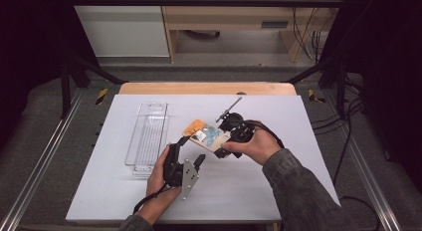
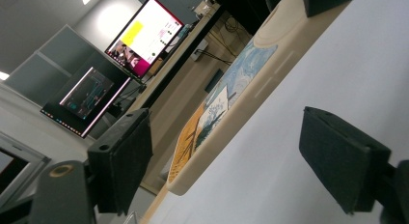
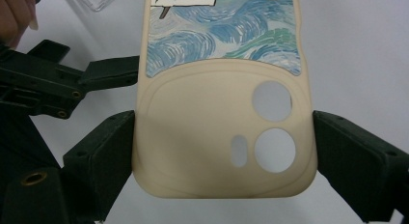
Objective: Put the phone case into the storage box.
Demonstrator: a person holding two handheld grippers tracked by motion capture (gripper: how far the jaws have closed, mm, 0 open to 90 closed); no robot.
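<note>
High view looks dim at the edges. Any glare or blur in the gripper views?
High view: dark surround, white table evenly lit. Left gripper view: phone case soft up close, bright monitor washed out. Right gripper view: sharp, no glare, soft shadow under the case.

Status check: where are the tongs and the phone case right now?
Right tongs clamped on the phone case at its camera end. Left tongs open, pads off its far end. Clear plastic box lies apart on the table, nothing in the way.

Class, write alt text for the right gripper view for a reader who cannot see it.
A cream phone case with blue swirl artwork and camera holes sits squeezed between the right gripper's two black jaws, above a white table. The left gripper reaches toward the case's edge.
</note>
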